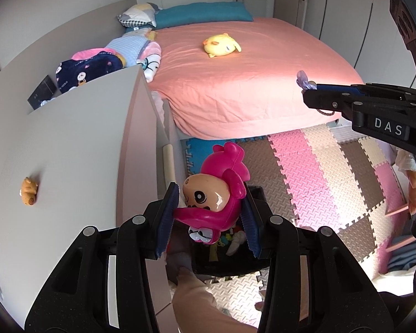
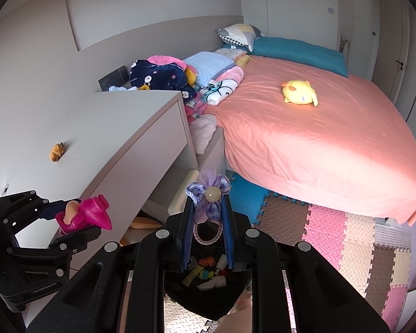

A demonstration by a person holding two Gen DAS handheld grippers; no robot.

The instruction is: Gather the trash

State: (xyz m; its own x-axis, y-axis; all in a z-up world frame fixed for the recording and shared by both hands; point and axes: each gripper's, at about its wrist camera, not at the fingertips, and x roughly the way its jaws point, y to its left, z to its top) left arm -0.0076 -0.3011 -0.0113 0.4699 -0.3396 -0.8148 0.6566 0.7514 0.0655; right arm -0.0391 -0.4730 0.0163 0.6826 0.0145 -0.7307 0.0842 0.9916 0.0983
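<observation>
My left gripper (image 1: 208, 216) is shut on a pink plastic toy figure (image 1: 216, 194) with a tan face, held above a black bin (image 1: 224, 258) on the floor. The same toy (image 2: 83, 213) shows at the left of the right wrist view. My right gripper (image 2: 208, 216) is shut on a purple fabric flower hair tie (image 2: 208, 197) with a pearl bead and cord loop, also above the black bin (image 2: 208, 285), which holds several small items. In the left wrist view the right gripper (image 1: 309, 88) is at the right with the flower (image 1: 302, 79).
A white dresser (image 1: 77, 149) stands at the left with a small orange toy (image 1: 28, 191) on top. A bed with a pink sheet (image 1: 249, 83) carries a yellow plush (image 1: 220, 45), pillows and folded blankets. Foam puzzle mats (image 1: 332, 177) cover the floor.
</observation>
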